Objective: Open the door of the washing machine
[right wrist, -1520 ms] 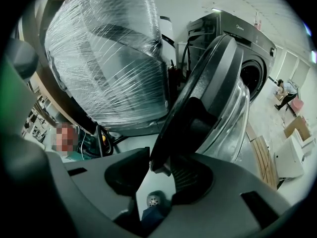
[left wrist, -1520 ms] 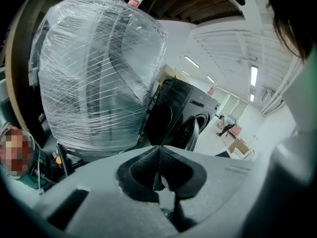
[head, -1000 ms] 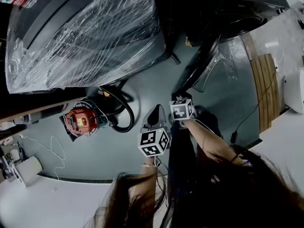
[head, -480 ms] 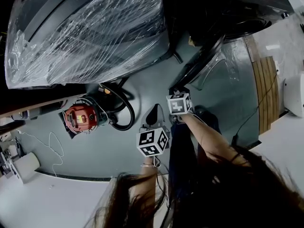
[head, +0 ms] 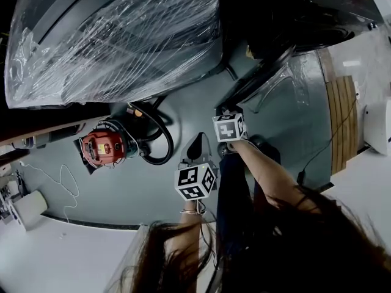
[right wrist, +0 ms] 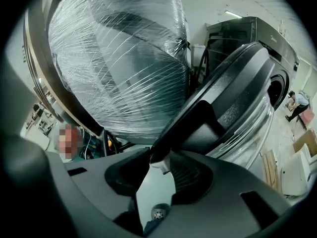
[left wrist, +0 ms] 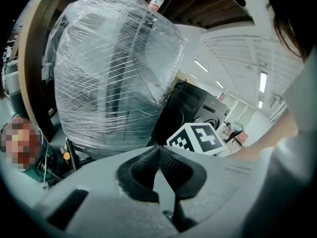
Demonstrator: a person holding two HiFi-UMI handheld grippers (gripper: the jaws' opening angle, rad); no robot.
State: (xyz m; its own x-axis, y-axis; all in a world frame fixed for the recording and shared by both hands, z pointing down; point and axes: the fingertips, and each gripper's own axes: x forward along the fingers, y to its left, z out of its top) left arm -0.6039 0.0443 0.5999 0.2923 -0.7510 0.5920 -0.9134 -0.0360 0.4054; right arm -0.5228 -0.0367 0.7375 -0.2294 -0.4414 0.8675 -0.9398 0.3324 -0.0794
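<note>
Since right gripper (right wrist: pixel 161 158) nips round black washer door (right wrist: pixel 228 108) only at jaw tips, grip may slip; left gripper (left wrist: pixel 158 151) closed, empty.

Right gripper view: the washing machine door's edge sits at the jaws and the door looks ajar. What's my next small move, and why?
Probably swing the right gripper a little outward along the door's arc without loosening it. Its jaws appear to pinch the rim of the washing machine door, which stands only partly open. The left gripper is shut on nothing, so it offers no help.
</note>
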